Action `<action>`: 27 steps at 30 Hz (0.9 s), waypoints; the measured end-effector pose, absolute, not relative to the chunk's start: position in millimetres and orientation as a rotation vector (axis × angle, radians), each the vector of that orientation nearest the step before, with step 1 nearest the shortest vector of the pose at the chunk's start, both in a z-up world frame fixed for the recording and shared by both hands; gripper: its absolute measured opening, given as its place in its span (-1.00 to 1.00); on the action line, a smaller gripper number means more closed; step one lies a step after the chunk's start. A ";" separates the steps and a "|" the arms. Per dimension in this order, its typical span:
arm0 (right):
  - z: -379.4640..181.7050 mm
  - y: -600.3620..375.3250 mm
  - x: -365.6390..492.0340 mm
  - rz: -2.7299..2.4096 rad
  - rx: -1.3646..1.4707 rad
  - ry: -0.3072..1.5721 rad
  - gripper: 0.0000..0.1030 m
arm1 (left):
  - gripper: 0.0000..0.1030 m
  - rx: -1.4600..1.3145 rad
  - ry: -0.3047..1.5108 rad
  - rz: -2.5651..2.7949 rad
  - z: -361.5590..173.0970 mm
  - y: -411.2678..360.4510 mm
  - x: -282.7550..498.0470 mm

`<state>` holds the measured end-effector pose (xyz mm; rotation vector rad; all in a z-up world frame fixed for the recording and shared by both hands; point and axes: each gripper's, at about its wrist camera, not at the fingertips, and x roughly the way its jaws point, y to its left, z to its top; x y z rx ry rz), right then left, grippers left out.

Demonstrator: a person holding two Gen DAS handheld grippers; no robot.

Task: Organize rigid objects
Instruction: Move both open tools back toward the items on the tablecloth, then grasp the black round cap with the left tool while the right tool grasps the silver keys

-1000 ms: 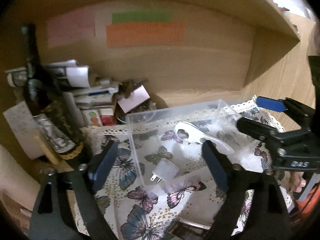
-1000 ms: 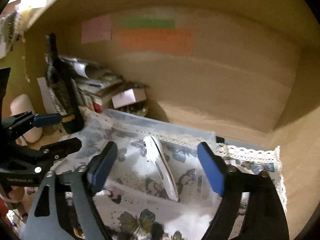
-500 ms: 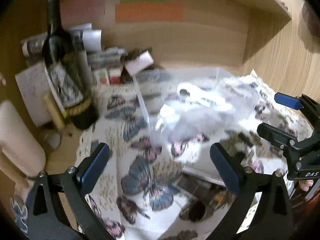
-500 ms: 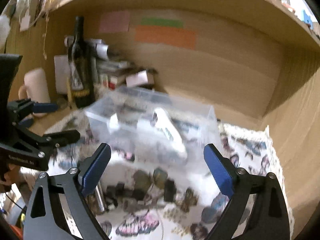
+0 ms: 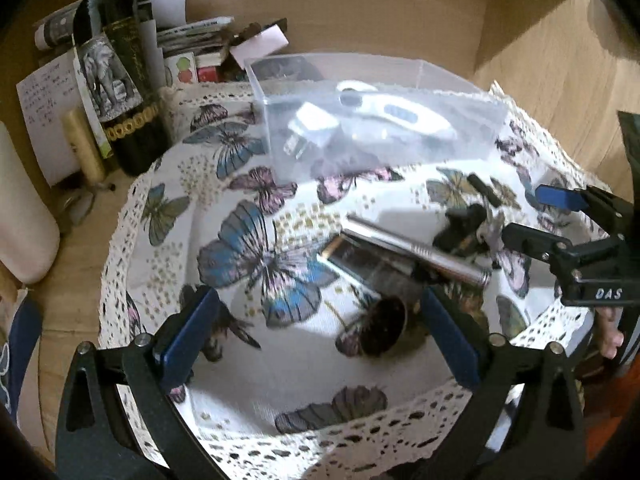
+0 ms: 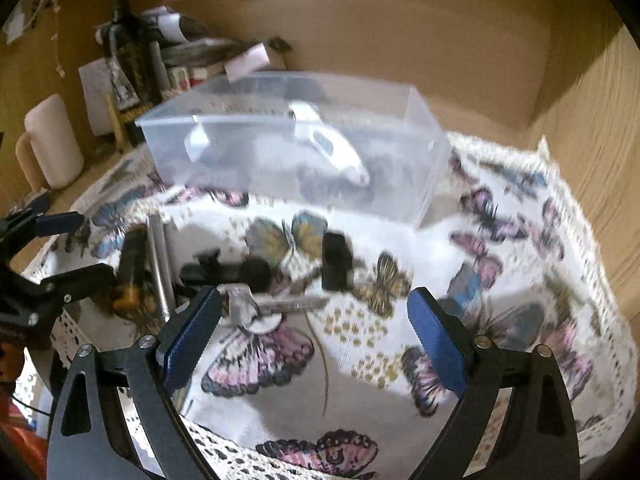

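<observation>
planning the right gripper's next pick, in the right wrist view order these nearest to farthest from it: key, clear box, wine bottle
1. key: on the cloth just ahead of the right gripper, toward its left finger.
2. clear box: farther back, mid-cloth, centre.
3. wine bottle: farthest, back left corner behind the box.

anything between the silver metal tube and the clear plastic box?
Nothing. In the left wrist view, only bare butterfly-print cloth lies between the silver metal tube and the clear plastic box's near wall.
</observation>
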<state>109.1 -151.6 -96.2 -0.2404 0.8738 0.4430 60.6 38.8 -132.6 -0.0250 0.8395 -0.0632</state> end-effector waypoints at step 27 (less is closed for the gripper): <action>-99.4 -142.7 109.1 0.466 -0.217 0.884 0.14 | -0.32 -0.042 0.799 -0.122 -132.4 31.8 43.9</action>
